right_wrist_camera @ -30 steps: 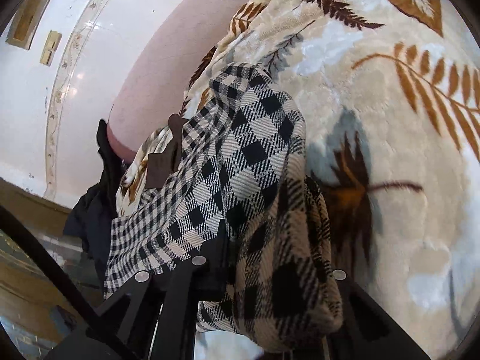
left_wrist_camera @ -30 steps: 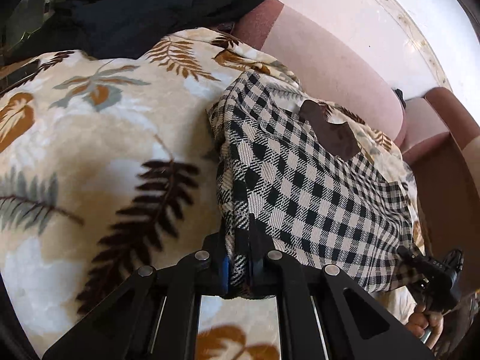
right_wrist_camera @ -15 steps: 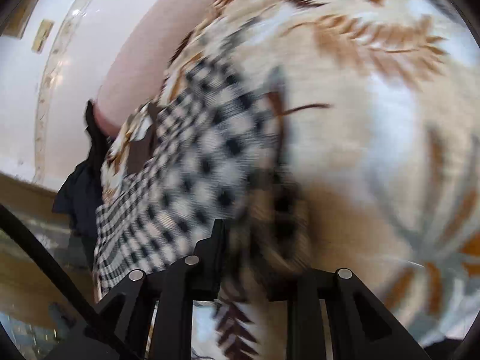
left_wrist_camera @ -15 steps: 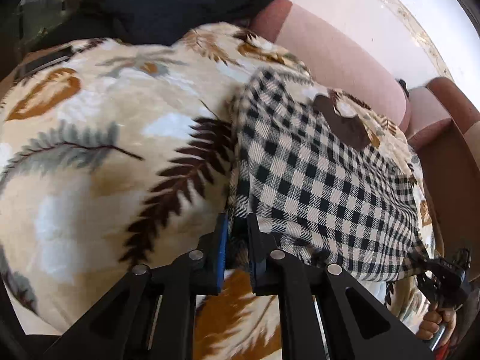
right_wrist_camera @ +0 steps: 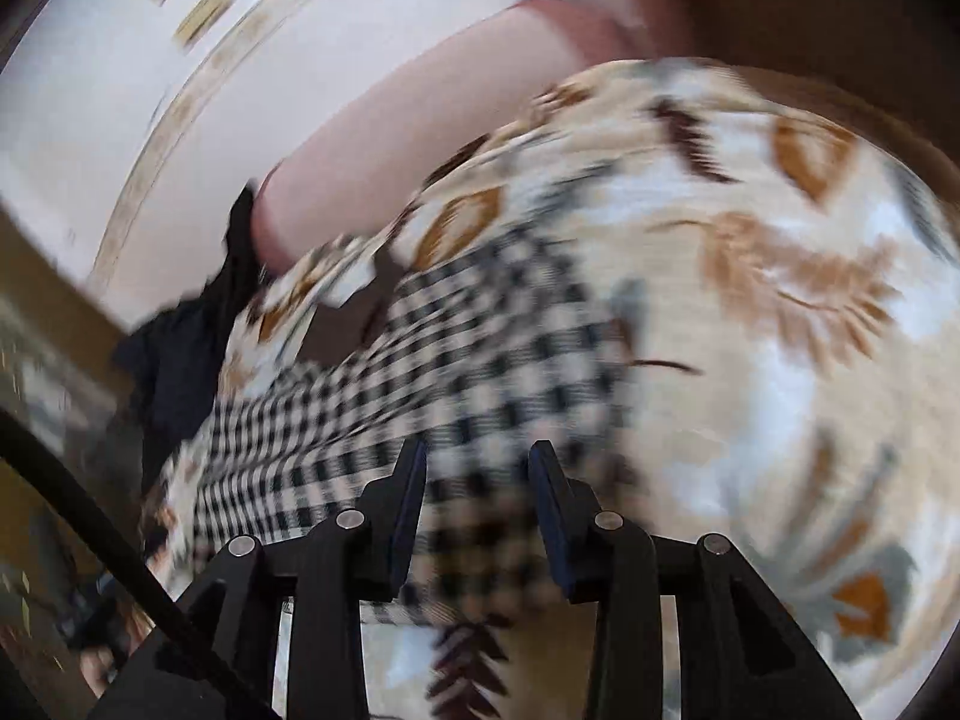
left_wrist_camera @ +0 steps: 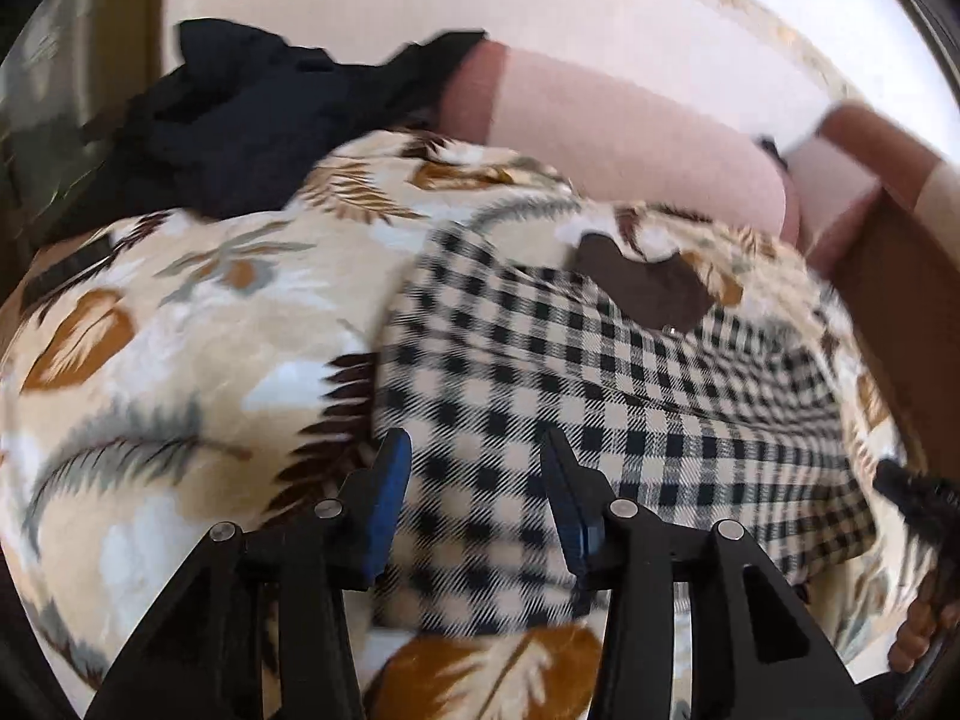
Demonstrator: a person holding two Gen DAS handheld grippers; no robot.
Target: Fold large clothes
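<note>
1. Two blue-padded fingers of the left gripper (left_wrist_camera: 474, 450) are opening, released above the checked garment (left_wrist_camera: 600, 408); it lies on the leaf-print blanket (left_wrist_camera: 180, 330), long axis running toward the right gripper (left_wrist_camera: 918, 492).
2. Right gripper (right_wrist_camera: 477, 462) jaws are opening, clear of the garment's (right_wrist_camera: 456, 372) near end, which stretches away lower-left.

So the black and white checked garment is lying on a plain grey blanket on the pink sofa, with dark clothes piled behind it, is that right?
Not quite. The blanket is not plain grey: it is cream with brown, orange and grey leaf prints, as the left wrist view shows. The checked garment does lie on it, on the pink sofa, with dark clothes behind.
</note>
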